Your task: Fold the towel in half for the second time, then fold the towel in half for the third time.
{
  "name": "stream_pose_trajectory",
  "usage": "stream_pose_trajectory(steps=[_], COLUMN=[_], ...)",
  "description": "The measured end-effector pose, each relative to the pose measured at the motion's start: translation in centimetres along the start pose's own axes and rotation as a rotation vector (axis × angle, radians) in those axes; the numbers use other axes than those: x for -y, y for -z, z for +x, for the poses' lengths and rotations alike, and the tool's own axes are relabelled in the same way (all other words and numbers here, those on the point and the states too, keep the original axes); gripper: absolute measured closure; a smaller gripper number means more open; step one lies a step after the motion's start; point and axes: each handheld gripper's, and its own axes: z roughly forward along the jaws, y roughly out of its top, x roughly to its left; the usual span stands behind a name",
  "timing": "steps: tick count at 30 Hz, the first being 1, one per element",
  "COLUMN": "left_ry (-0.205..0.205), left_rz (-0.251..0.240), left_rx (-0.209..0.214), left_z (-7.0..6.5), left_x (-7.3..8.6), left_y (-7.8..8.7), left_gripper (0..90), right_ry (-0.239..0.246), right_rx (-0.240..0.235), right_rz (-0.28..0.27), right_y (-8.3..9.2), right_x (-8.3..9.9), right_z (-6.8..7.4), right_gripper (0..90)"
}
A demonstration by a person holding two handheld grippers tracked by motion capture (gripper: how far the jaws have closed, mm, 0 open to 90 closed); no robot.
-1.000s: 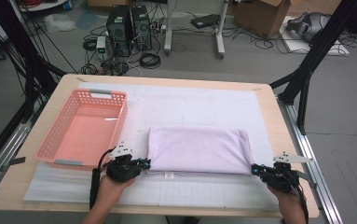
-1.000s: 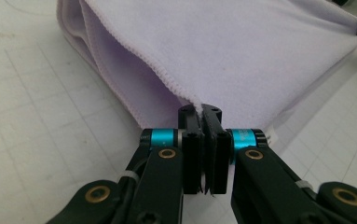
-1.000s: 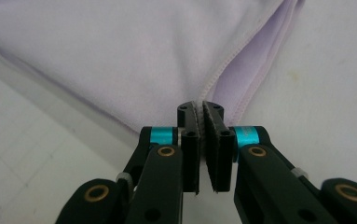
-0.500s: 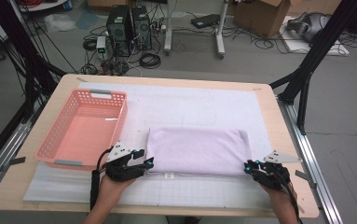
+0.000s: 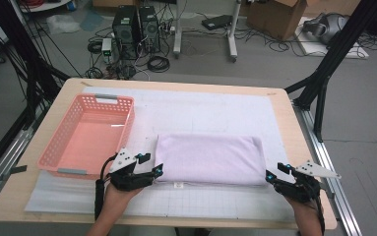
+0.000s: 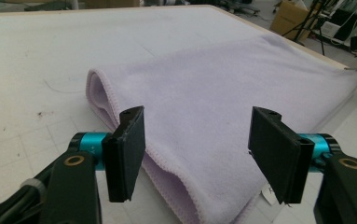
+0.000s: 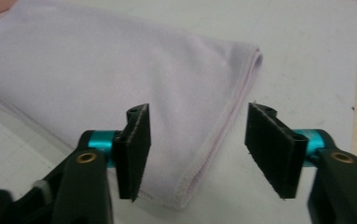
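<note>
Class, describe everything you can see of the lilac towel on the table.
The lilac towel is soft fleecy cloth with a stitched hem, folded into a flat rectangle with layered edges and a small white label at its near edge. It lies on the white gridded mat, right of the pink basket. Nothing grips it.

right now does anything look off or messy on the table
Nothing stands out. The folded lilac towel lies flat and square on the white mat, and the pink basket sits upright beside it.
</note>
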Motion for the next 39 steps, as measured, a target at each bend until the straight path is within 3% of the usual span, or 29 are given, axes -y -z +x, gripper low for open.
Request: stream_pose_trajectory(steps=[2, 7, 23, 35, 39], left_ry=[0.001, 0.015, 0.014, 0.052, 0.069], left_rz=[-0.006, -0.010, 0.011, 0.086, 0.136], left_rx=[-0.003, -0.018, -0.007, -0.017, -0.027], left_z=[0.1, 0.2, 0.2, 0.4, 0.3], left_x=[-0.1, -0.2, 0.1, 0.6, 0.8], left_y=[0.1, 0.3, 0.0, -0.7, -1.2], left_gripper=[30.1, 23.9, 24.0, 28.2, 26.7], right_ry=[0.015, 0.037, 0.022, 0.043, 0.040], right_rx=[0.009, -0.003, -0.008, -0.037, -0.044], right_rz=[-0.007, -0.014, -0.006, 0.002, 0.007], right_y=[-0.2, -0.5, -0.8, -1.7, -1.8], right_x=[-0.1, -0.4, -0.3, -0.6, -0.6], right_z=[0.3, 0.5, 0.5, 1.0, 1.0], right_gripper=[29.1, 26.2, 25.0, 24.9, 24.9])
